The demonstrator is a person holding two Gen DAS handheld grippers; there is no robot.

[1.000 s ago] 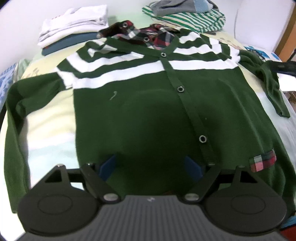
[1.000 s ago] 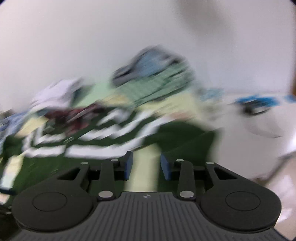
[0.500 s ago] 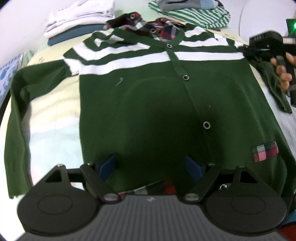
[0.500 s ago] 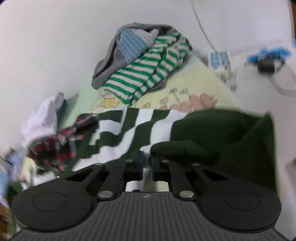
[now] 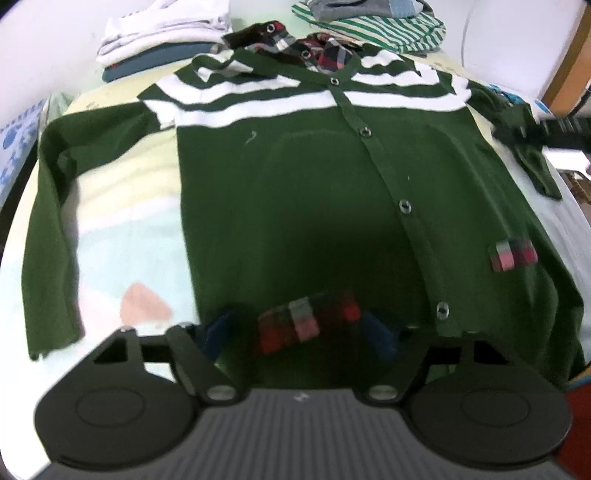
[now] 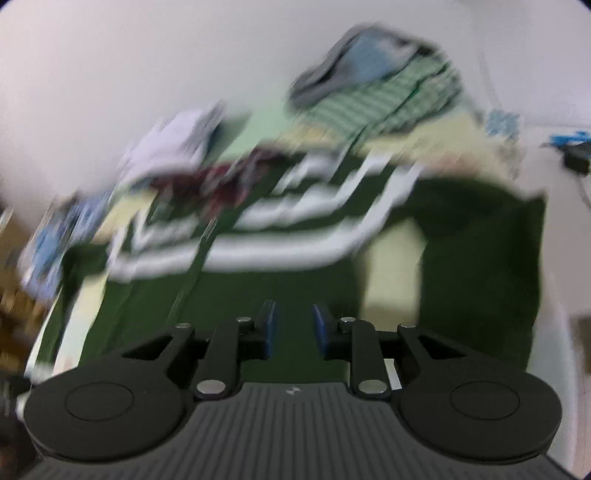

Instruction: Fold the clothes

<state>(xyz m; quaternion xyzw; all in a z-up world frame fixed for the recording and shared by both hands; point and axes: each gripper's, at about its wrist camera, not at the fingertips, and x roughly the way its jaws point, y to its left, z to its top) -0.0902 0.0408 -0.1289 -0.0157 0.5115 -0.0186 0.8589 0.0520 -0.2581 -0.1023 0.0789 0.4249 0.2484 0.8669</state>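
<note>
Bed (image 5: 122, 221) carries the green cardigan (image 5: 303, 206), spread flat front-up, buttoned, white stripes across the chest, collar at the far end. Both sleeves lie out to the sides. Folded stack (image 5: 162, 33) and striped pile (image 5: 373, 26) sit beyond the collar. Left gripper (image 5: 297, 332) is at the hem, jaws wide apart, plaid lining (image 5: 306, 321) between the fingers, nothing clamped. Right gripper (image 6: 291, 328), blurred view, is over the cardigan's body near the right sleeve (image 6: 484, 258), jaws parted, holding nothing.
</note>
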